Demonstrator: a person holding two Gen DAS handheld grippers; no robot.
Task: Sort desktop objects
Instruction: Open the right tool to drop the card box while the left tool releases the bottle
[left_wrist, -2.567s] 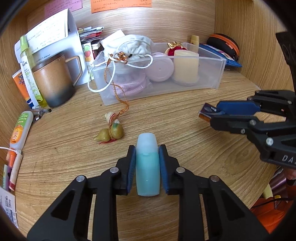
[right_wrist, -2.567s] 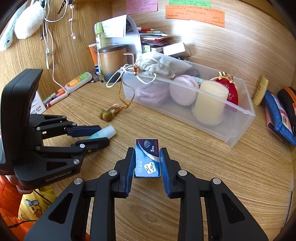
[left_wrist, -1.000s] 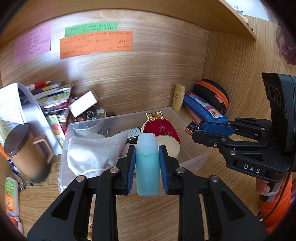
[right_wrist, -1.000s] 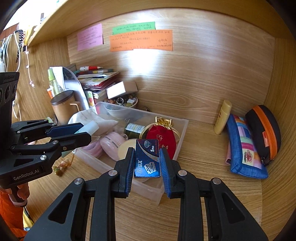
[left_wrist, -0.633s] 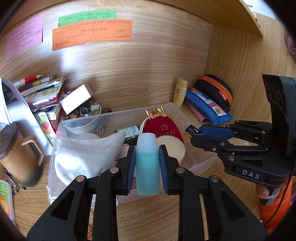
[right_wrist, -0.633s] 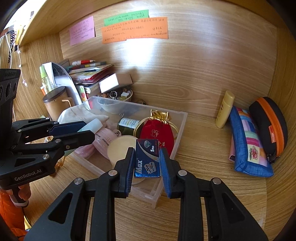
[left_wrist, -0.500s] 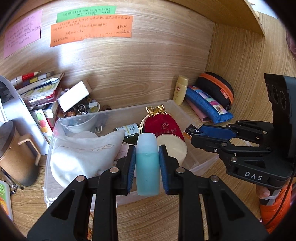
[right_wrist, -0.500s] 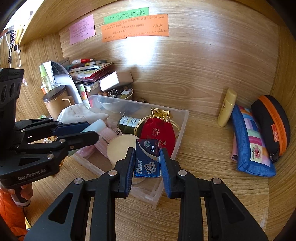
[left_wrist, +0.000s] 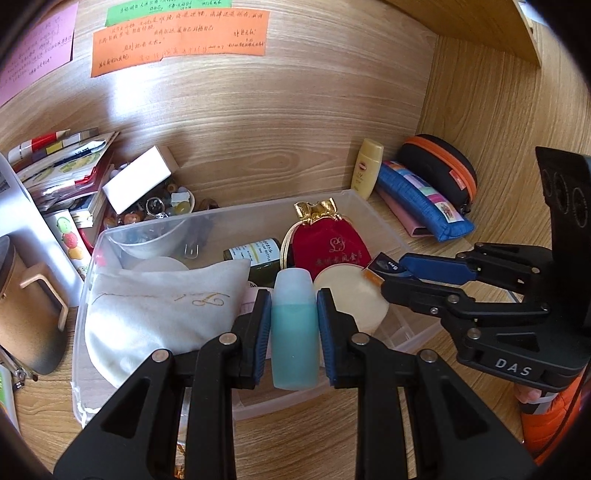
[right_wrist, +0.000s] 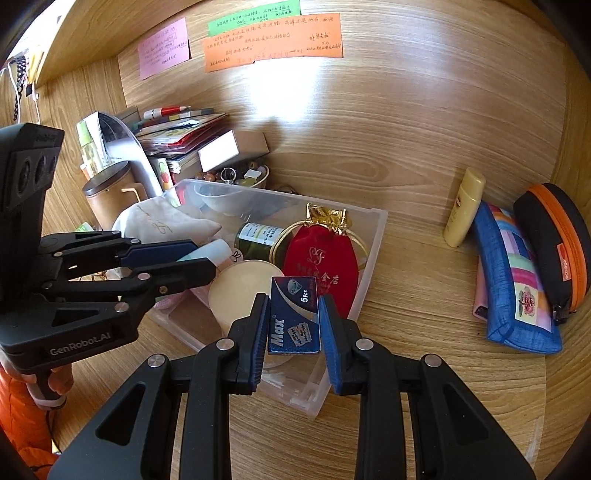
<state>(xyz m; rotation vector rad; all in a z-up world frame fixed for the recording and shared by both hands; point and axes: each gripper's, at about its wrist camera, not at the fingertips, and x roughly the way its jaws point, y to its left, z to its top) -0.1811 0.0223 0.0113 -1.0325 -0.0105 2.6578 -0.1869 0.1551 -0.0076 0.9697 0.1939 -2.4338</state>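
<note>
Left gripper (left_wrist: 294, 325) and right gripper (right_wrist: 294, 325) both clamped, angled downward

both wrist cameras look steeply down along their fingers, close over the clear storage bin (left_wrist: 373, 218) (right_wrist: 373, 236), sharing it and the tabletop (left_wrist: 332, 435) (right_wrist: 424, 332).

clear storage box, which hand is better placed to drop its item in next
Left, probably. The left gripper holds the blue bottle over the clear storage box, above the white pouch. The right gripper, with the blue Max packet, sits over the box's near corner.
</note>
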